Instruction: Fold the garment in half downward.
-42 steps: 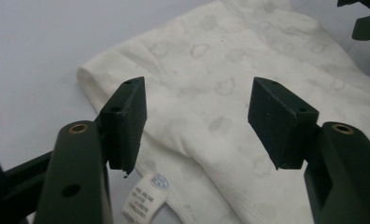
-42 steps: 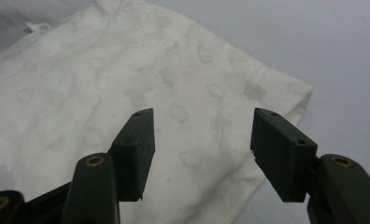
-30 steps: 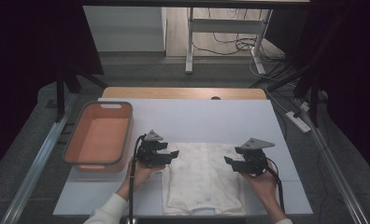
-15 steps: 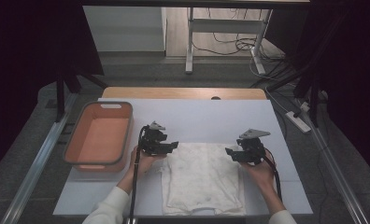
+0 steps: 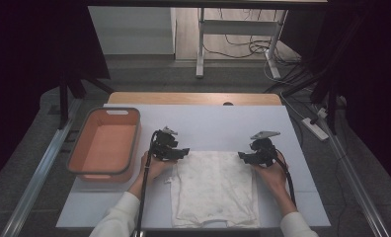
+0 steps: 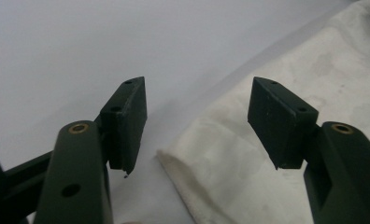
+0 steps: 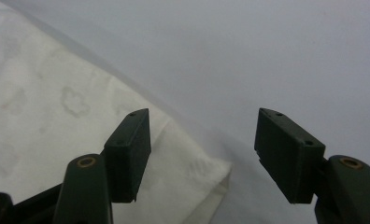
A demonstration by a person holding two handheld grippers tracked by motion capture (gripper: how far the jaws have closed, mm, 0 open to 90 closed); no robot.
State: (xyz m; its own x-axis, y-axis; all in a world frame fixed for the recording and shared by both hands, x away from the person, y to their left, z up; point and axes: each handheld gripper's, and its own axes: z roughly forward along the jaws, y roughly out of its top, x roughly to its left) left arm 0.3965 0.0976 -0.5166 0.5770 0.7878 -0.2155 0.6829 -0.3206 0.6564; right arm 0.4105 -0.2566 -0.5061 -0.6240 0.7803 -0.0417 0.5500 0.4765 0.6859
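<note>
Cloth (image 5: 215, 187), white and faintly stained, lies flat on the pale tabletop (image 5: 218, 126), its long sides running toward the person and its far edge lying crosswise between the two hands. The left tongs (image 5: 173, 153) sit at the cloth's far left corner, and the right tongs (image 5: 249, 158) at its far right corner, so the cloth's far edge spans the gap between them.

In the left gripper view, the left tongs (image 6: 197, 123) stand spread, with nothing pressed between the pads. The cloth's (image 6: 286, 140) folded corner lies below the gap: one jaw hangs over bare tabletop (image 6: 103, 42) beside the cloth, the other over the cloth itself. Whether a jaw tip touches the fabric cannot be told.

In the right gripper view, the right tongs (image 7: 204, 154) are likewise spread and pinch nothing. The cloth's (image 7: 57, 107) corner ends in the gap between the jaws: one jaw is over the fabric, the other over bare tabletop (image 7: 267, 56) just past the cloth's edge.

An orange basket (image 5: 104, 174) with a grey rim stands on the tabletop to the left of the cloth, well apart from it and beyond the left tongs. The person's white sleeves (image 5: 117, 217) reach in on either side of the cloth's near end.
</note>
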